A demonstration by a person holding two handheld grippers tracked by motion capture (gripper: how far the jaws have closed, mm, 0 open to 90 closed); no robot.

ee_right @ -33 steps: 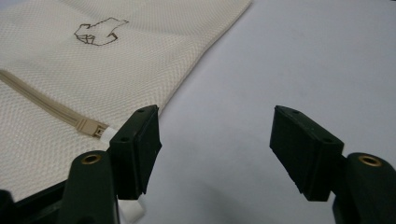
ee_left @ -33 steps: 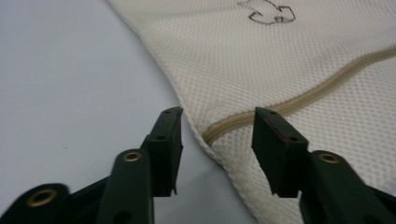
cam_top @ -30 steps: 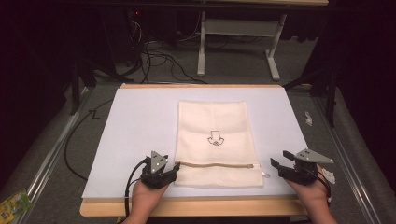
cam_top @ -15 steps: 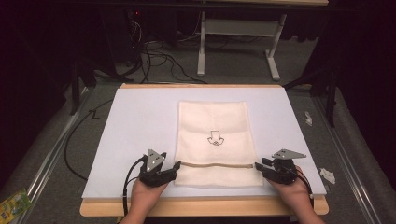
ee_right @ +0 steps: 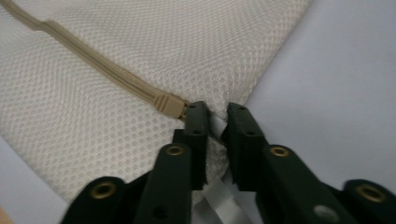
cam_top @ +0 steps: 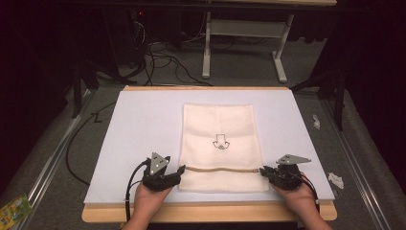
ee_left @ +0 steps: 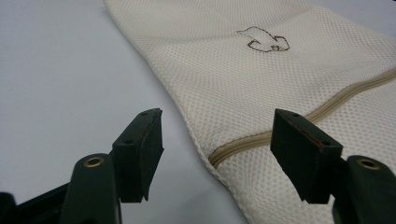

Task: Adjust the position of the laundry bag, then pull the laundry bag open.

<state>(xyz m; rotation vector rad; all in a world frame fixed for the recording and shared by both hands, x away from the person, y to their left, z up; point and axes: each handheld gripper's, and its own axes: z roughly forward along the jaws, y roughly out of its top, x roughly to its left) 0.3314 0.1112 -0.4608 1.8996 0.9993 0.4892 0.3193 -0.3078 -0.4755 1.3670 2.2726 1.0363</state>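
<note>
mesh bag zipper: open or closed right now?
Closed. The zipper runs as one unbroken tan line across the mesh bag, teeth meshed with no gap in the left gripper view, and its slider sits at the right end.

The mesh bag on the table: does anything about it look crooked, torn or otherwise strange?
Nothing is torn or spilled. The mesh bag lies flat and square on the white sheet, zipper closed. One small oddity: the right tool pinches the fabric at the bag's edge, bunching it there. The left tool is open, straddling the zipper's end.
</note>
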